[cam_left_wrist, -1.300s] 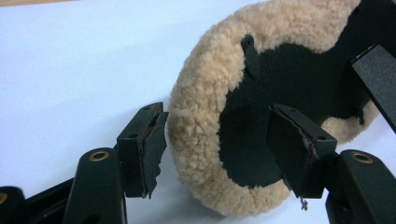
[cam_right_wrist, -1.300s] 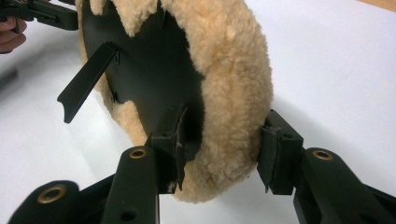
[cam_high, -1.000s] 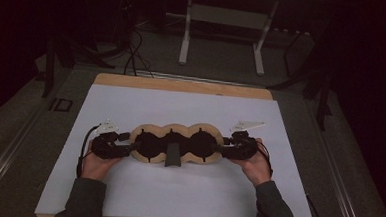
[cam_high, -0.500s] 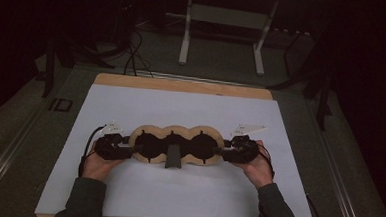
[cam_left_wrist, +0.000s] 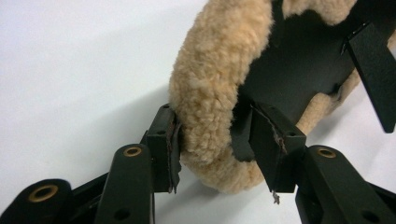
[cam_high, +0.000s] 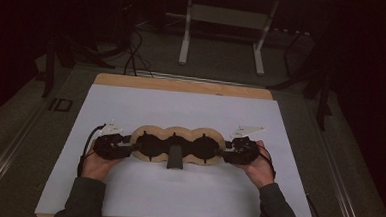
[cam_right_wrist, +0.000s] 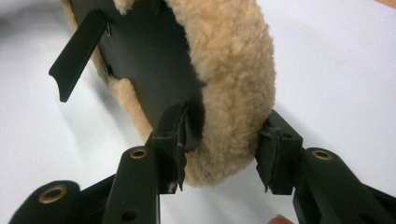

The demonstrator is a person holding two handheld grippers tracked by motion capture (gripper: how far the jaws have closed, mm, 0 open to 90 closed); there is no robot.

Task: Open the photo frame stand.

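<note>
Gripping from both ends, you have the left tool clamped across one tip of the fleece pad and the right tool clamped across the other, each with one jaw on the woolly rim and one on the dark backing. Holding it at the two extremes looks meant to keep the long piece stretched flat and level, ready to lift or turn as one. It lies lengthwise in the middle of the white sheet covering the desk. Tan, curly, soft pile borders three rounded lobes; the inner panel is smooth, matte black, and a stiff black strap juts toward you.
</note>
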